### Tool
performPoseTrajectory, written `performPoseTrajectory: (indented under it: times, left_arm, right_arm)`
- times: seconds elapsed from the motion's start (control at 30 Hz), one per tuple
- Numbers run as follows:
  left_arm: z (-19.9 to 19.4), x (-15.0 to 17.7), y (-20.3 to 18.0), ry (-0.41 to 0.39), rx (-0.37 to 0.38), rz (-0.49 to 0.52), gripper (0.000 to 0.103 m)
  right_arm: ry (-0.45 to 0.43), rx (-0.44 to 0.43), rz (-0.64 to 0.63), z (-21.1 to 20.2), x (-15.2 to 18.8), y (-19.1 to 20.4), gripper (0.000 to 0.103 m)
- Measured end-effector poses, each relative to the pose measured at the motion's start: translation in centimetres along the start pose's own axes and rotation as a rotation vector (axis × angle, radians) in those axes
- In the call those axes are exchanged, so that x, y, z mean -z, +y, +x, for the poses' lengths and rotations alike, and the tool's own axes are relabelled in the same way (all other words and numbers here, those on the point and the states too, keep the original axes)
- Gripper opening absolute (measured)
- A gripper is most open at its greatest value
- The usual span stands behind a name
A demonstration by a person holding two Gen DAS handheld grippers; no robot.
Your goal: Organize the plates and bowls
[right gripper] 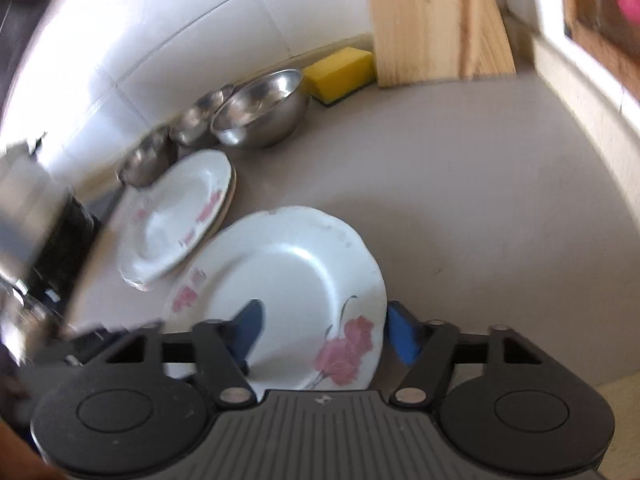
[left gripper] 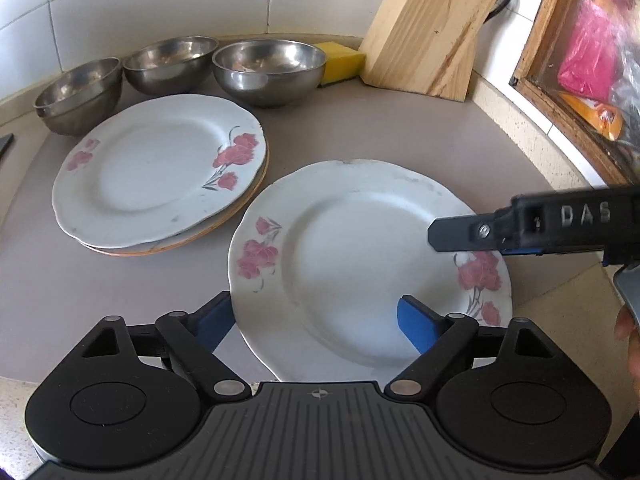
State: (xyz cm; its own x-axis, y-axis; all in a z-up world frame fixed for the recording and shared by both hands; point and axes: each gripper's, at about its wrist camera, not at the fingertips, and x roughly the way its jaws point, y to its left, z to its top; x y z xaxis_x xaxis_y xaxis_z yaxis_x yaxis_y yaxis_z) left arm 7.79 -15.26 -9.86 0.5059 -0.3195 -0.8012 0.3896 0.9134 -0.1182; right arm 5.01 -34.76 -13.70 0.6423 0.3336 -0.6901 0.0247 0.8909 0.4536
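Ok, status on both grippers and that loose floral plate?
Left gripper open, straddling near rim of white floral plate. Right gripper open astride opposite rim. Plate flat on grey counter. Nothing blocking the plate stack.

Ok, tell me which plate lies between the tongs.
The lone floral plate nearest the cameras, lying apart from the stacked plates; both tongs straddle its rim.

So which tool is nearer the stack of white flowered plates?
Left. The left tool straddles the near rim of the lone white flowered plate, on the side facing the stack of white flowered plates. The right tool straddles that plate's right rim, farther away.
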Motion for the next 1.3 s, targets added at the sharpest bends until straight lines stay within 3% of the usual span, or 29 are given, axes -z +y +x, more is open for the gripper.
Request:
performPoseTrajectory:
  times: [0.23, 0.4, 0.6, 1.3]
  left_arm:
    - [0.4, -0.9, 0.7, -0.011, 0.016, -0.048, 0.085]
    - [0.7, -1.1, 0.7, -0.011, 0.019, -0.017, 0.084]
    - [0.3, -1.4, 1.2, 0.005, 0.007, -0.053, 0.074]
    - [-1.3, -2.9, 1.5, -0.030, -0.035, -0.033, 0.073]
  right_arm:
    - [-0.001, -0.011, 0.023, -0.1, 0.2, -0.2, 0.041]
    - [0.021, -0.009, 0.028, -0.3, -0.2, -1.0, 0.024]
    - [0.025, 0.023, 0.036, -0.3, 0.0, -0.4, 0.024]
    - [0.021, 0.021, 0.121, -0.5, -1.0, 0.4, 0.024]
